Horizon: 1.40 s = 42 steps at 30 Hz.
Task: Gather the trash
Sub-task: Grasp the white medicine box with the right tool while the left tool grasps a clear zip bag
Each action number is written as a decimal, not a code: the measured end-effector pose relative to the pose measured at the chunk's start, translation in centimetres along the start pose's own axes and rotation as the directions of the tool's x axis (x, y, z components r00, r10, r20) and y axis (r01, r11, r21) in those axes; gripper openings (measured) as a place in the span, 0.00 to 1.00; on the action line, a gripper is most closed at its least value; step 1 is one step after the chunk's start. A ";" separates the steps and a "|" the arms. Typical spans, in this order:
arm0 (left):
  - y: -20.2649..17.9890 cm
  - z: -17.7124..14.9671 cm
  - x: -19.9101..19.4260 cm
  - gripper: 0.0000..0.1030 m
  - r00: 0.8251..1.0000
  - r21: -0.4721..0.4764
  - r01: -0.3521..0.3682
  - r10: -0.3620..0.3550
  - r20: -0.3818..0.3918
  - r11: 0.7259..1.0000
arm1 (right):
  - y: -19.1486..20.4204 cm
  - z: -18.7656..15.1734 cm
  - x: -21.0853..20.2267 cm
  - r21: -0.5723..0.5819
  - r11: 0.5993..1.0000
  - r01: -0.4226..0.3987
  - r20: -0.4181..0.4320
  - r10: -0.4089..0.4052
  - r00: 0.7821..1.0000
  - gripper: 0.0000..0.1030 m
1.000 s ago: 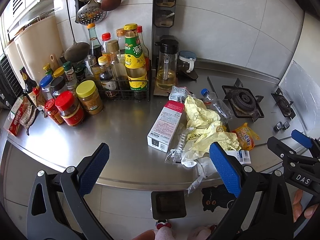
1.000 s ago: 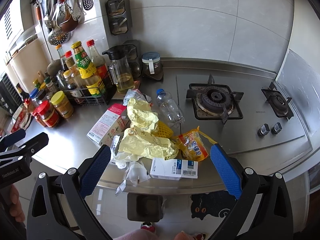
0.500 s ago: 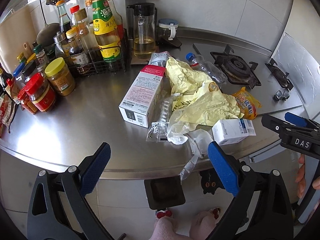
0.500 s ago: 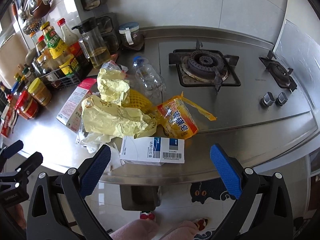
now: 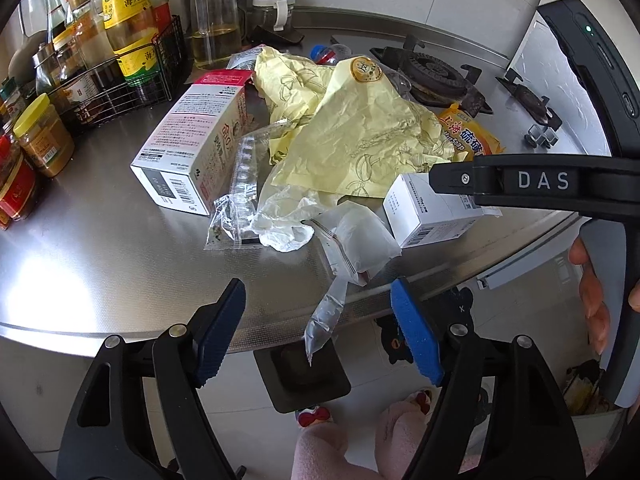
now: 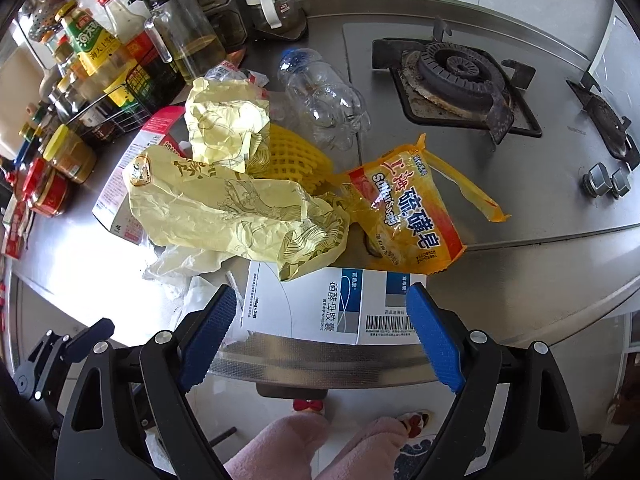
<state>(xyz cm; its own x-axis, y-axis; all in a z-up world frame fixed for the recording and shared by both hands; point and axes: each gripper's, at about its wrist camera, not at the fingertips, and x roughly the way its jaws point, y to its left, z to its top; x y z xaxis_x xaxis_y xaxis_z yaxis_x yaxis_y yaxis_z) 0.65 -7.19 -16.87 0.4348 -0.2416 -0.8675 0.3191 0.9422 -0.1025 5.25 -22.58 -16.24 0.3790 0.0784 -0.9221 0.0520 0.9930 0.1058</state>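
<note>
Trash pile at desk (image 5: 100,264) near edge. Left tool (image 5: 320,332) closing, empty, clear bag (image 5: 332,304) tail between pads. Right tool (image 6: 320,332) closing, astride white box (image 6: 320,304), not gripping. Yellow paper (image 6: 224,204) overlapped box; jars (image 5: 40,140) far left.

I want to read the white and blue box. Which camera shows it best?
The right wrist view. There the white and blue box lies flat at the counter's front edge, its printed top and barcode facing the camera, only a corner under the yellow paper. The left wrist view shows one end of it, partly behind the other tool's black arm.
</note>
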 end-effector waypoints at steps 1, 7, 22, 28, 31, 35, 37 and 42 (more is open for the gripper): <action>-0.3 0.0 0.4 0.68 1.000 0.012 0.006 -0.006 -0.005 1.000 | 0.2 0.0 0.3 -0.006 1.000 0.011 -0.007 -0.011 1.000 0.85; -0.5 0.5 3.1 0.54 0.999 0.010 0.025 -0.025 -0.031 1.000 | 0.5 0.2 1.8 -0.035 0.997 0.065 -0.041 -0.067 0.997 0.86; -0.4 0.1 5.0 0.01 0.997 -0.014 0.052 -0.053 -0.058 0.999 | 1.6 0.8 2.5 -0.048 0.997 0.055 -0.068 -0.059 0.996 0.94; 0.0 -0.1 3.7 0.00 0.997 -0.016 0.077 -0.077 -0.028 0.997 | 1.5 0.6 3.5 -0.042 0.997 0.065 -0.071 -0.068 0.995 0.90; 0.4 -0.1 2.9 0.00 0.995 -0.027 0.099 -0.100 -0.017 0.995 | 1.4 0.7 2.6 -0.041 0.998 0.044 -0.043 -0.046 0.998 0.83; 0.9 -0.1 2.1 0.00 0.993 -0.024 0.117 -0.118 -0.019 0.993 | 1.6 0.8 0.7 -0.042 0.999 0.016 0.006 -0.015 1.000 0.56; 0.9 -0.3 1.5 0.00 0.993 -0.010 0.116 -0.116 -0.015 0.993 | 1.9 1.0 -0.2 -0.044 0.999 0.026 0.025 -0.025 0.999 0.44; 1.5 -0.7 0.5 0.00 0.997 -0.018 0.079 -0.079 0.000 0.997 | 2.0 0.8 -0.5 -0.036 0.999 0.004 0.020 -0.003 1.000 0.41</action>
<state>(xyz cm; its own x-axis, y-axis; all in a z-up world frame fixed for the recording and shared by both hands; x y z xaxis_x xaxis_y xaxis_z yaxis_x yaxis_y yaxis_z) 0.78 -5.72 -17.74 0.4080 -0.3151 -0.8569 0.3372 0.9242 -0.1793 5.95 -20.67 -15.24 0.3969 0.0736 -0.9149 0.0206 0.9958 0.0890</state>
